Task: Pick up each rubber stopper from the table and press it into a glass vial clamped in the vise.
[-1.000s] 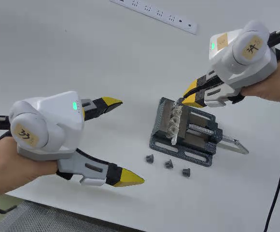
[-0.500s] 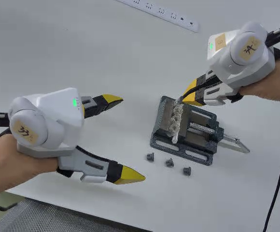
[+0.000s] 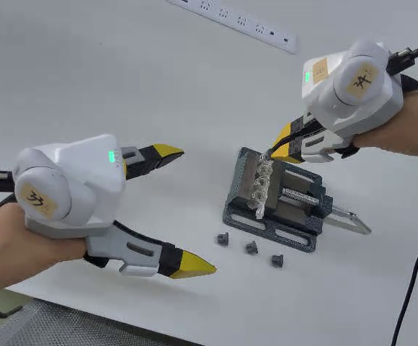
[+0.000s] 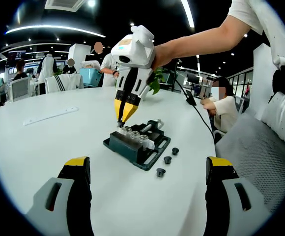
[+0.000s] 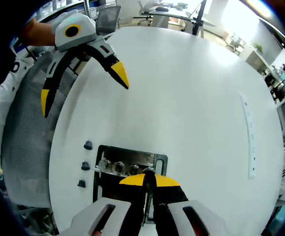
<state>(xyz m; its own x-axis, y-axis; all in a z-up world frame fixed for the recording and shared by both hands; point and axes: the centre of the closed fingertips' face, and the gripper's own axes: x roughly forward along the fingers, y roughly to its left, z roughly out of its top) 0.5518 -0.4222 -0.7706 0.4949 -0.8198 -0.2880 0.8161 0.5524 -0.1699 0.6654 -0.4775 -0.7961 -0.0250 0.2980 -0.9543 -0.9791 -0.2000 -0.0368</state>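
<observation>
lower left of the head view: left gripper point(image 3: 181, 209), white body with black, yellow-tipped jaws, spread wide with nothing between them, hanging above the white tabletop point(image 3: 122, 86) and well apart from the work. same wide, empty spread along the bottom of the left gripper view point(image 4: 149, 164) and at the upper left of the right gripper view point(image 5: 82, 91).

upper right of the head view: right gripper point(image 3: 278, 147), jaws drawn nearly together and pinched on a small dark rubber stopper point(image 5: 147, 172) at the tips. tips pointed down just over the far end of the row of clear glass vials point(image 3: 261, 184); whether touching the end vial, cannot tell. seen again at upper centre of the left gripper view point(image 4: 124, 112), and at bottom centre of the right gripper view point(image 5: 150, 180).

centre right of the head view: dark grey metal bench vise point(image 3: 303, 205) flat on the tabletop, vials upright and clamped side by side between its jaw blocks, screw handle point(image 3: 347, 216) jutting toward the right edge.

just below the vise: three dark grey rubber stoppers point(image 3: 251, 247) in a loose line on the tabletop, apart from one another and close beside the vise base. same three at right of the vise in the left gripper view point(image 4: 167, 160) and at its left in the right gripper view point(image 5: 85, 165).

top of the head view: long white power strip point(image 3: 238, 21) on the tabletop, well away from the vise.
</observation>
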